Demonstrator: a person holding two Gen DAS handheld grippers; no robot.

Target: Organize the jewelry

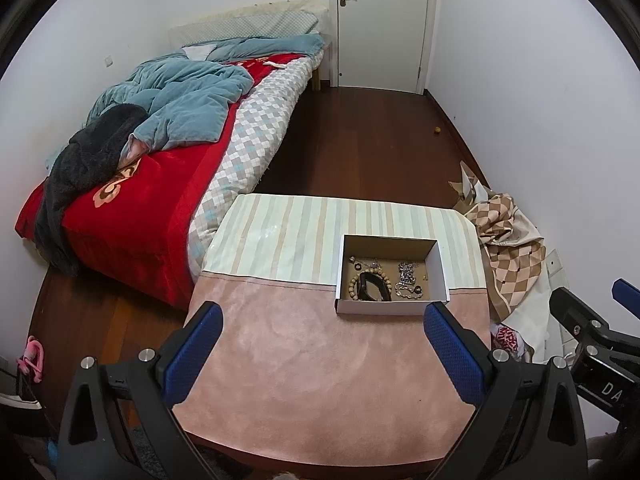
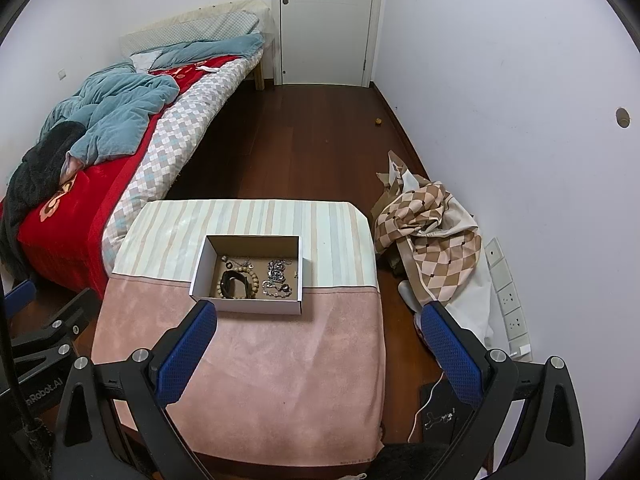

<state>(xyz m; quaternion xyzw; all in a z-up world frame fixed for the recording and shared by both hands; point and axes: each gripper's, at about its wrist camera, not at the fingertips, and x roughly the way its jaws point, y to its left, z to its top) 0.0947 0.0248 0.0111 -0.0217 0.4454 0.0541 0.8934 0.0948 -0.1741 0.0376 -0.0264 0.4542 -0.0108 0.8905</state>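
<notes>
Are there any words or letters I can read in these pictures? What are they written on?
"DA": white letters on the right gripper, cut off at the picture's edge.
"nRobot.AI": on the left gripper, its start cut off.
Red and white print on a cloth on the floor: too blurred to read.
White scribble on a dark floor item: unreadable.

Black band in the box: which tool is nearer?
Left, slightly. The black band lies ahead, just right of the left tool's midline; from the right tool it sits farther off, ahead-left.
</notes>
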